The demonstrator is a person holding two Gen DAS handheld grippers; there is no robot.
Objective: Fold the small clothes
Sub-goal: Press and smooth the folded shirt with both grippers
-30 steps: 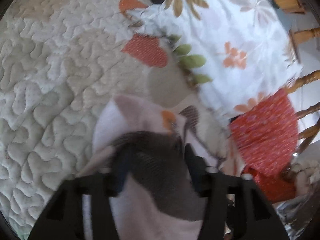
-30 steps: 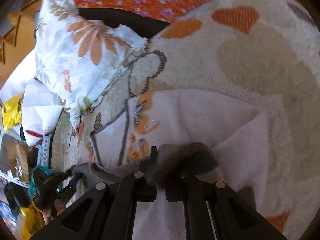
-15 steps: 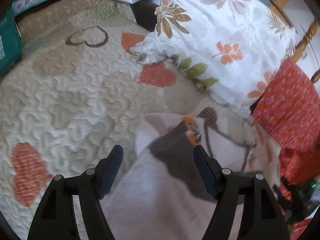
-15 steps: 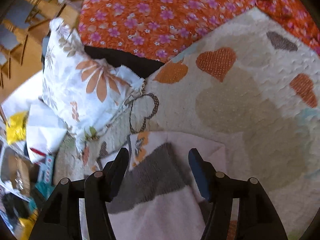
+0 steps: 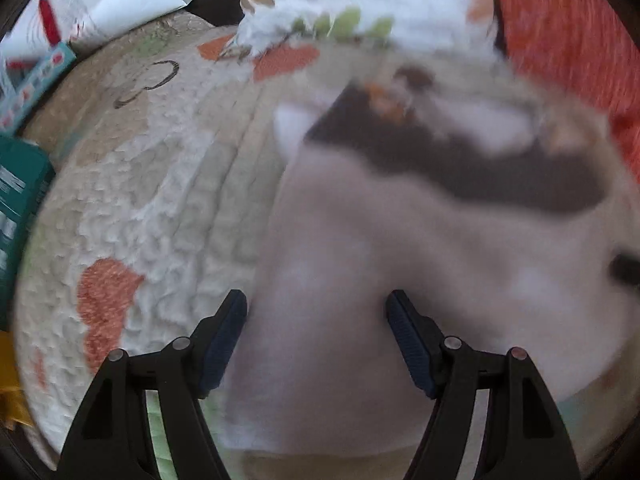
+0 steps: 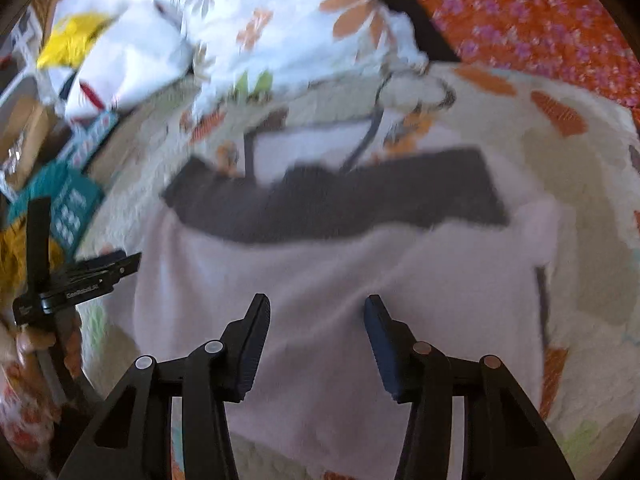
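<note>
A big cream quilt with orange hearts sewn on it covers the bed, and it fills most of both pictures. At the far edge of the quilt sits a white pillow with orange flowers and green leaves. Beside the pillow is an orange cloth with small purple flowers. On the quilt lies the small garment, a pale pink top with a wide dark grey band across it. It lies folded over, with the grey band on the far side and the pink part close to the cameras. Above the band a white part with orange marks and thin grey lines peeks out. The left view is very blurry, so small things are hard to see there. Off the side of the quilt there is a teal box and a white bag. The left gripper is held over the near pink edge of the garment with its jaws wide apart and nothing between them. The right gripper is also over the pink part, jaws spread wide, holding nothing.
</note>
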